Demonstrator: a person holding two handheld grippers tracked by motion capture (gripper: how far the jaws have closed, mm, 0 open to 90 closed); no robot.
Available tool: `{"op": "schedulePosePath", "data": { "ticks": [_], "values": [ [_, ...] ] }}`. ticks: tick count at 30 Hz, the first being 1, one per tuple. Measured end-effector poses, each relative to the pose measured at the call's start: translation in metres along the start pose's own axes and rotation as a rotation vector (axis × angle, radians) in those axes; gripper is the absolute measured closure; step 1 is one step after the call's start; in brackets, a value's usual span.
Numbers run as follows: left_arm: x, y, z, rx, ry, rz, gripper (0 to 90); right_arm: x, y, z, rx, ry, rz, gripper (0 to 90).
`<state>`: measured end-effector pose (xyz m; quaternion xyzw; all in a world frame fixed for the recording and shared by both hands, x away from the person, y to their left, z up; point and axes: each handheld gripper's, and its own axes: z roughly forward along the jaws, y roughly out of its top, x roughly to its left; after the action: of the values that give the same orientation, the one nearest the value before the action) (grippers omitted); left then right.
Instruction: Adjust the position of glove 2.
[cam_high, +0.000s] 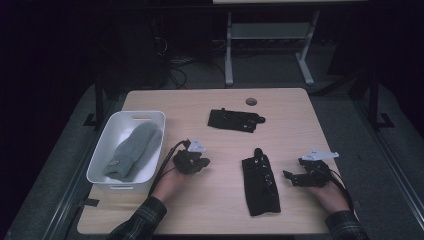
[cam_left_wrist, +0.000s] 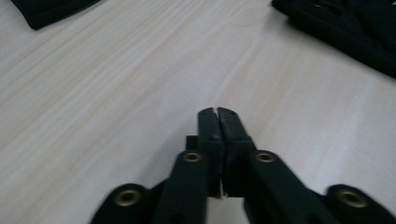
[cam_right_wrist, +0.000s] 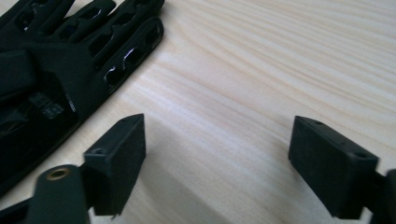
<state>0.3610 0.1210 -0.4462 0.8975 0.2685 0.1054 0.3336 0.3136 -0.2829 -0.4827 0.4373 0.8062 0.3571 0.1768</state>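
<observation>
Table layout
Bin (cam_high: 150, 118) at left edge holds mitten (cam_high: 134, 150); one glove (cam_high: 235, 120) mid-table toward far edge, another glove (cam_high: 260, 182) near front edge.

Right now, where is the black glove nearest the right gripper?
In the high view, the black glove lies flat on the table, front centre-right, just left of the open right gripper, fingers pointing away from the person.

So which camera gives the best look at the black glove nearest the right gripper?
The high view: the nearer black glove lies whole on the table. The right gripper view catches its fingers close up; the left gripper view a cropped, blurred edge.
</observation>
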Motion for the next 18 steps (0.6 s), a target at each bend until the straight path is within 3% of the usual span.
{"op": "schedulePosePath", "data": {
  "ticks": [10,18],
  "values": [
    [0.029,0.054,0.025,-0.030,-0.005,0.012,89.5,0.000,0.000,0.000,0.004,-0.009,0.012,15.6],
    [0.053,0.093,0.061,-0.006,0.041,0.049,89.4,0.000,0.000,0.001,0.007,-0.011,0.018,14.9]
  ]
}}
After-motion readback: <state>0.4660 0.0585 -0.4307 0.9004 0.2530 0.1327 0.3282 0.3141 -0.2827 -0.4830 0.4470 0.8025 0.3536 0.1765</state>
